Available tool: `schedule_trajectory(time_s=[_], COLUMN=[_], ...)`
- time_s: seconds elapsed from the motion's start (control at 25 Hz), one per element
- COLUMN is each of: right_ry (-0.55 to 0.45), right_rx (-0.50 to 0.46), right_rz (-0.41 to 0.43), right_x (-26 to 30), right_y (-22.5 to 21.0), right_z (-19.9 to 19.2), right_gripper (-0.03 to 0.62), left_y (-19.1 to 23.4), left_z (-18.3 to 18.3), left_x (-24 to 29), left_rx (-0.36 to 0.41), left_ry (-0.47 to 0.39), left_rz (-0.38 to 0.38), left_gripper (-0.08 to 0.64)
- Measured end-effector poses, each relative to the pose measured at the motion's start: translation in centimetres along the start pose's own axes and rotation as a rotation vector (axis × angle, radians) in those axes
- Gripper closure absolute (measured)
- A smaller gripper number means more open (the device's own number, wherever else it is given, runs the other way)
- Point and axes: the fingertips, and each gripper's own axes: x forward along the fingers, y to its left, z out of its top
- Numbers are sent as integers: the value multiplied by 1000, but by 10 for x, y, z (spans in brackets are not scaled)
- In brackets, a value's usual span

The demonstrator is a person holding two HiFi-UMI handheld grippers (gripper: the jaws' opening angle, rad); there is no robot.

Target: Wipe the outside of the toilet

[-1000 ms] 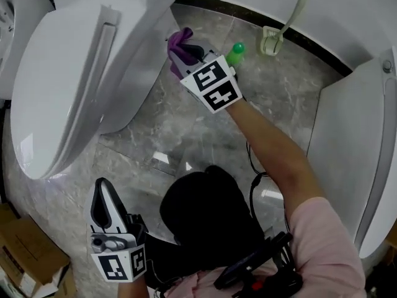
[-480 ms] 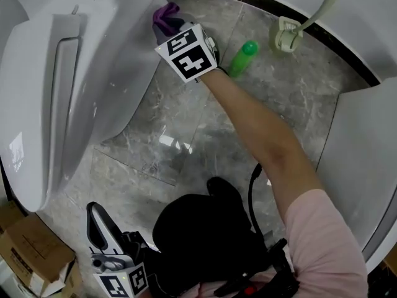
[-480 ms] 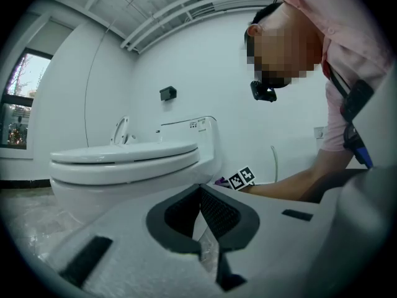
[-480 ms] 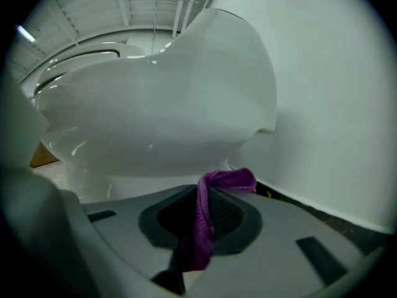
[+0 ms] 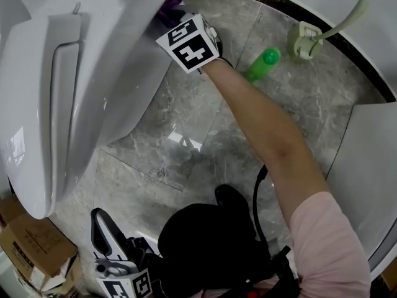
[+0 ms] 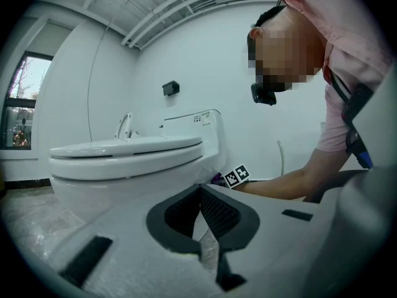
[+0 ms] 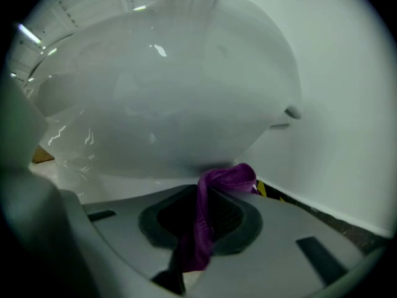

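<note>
The white toilet (image 5: pixel 93 73) fills the head view's left, lid down, its bowl bulging toward the floor. My right gripper (image 5: pixel 169 16) reaches under the bowl's far side, shut on a purple cloth (image 5: pixel 167 8) that presses against the porcelain. In the right gripper view the purple cloth (image 7: pixel 214 197) hangs from the closed jaws right below the toilet's curved underside (image 7: pixel 161 98). My left gripper (image 5: pixel 102 225) rests low near the person's lap, shut and holding nothing. The left gripper view shows the toilet (image 6: pixel 130 160) from the side and the marker cube (image 6: pixel 236 175) of the right gripper beside it.
A green bottle (image 5: pixel 262 64) lies on the grey marble floor (image 5: pixel 186 123) near a toilet brush holder (image 5: pixel 307 42) by the wall. Another white fixture (image 5: pixel 372 185) stands at the right. Cardboard boxes (image 5: pixel 34 250) sit at the lower left. The person's dark-clad knee (image 5: pixel 211 241) is below.
My right gripper has carried the purple cloth farther along the bowl's side, up and under the toilet's back. The view shifted; the left gripper stayed low.
</note>
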Motion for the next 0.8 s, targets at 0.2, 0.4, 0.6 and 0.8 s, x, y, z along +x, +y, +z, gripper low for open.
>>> schedule_trajectory(time_s=[0.2, 0.4, 0.6, 0.8], right_ry=[27, 24, 32, 52], right_rx=[-23, -19, -36, -27], right_rz=[19, 50, 87, 110], right_x=[13, 13, 10, 6], right_y=[10, 18, 37, 53], right_z=[-2, -3, -7, -14], right_gripper=[532, 535, 535, 537], left_y=[2, 4, 6, 9], left_z=[-1, -2, -4, -5], left_x=[-3, -5, -6, -7], left_rx=[6, 10, 13, 13], left_ry=[2, 5, 8, 12], left_rz=[9, 19, 27, 35], left_gripper=[552, 552, 552, 552])
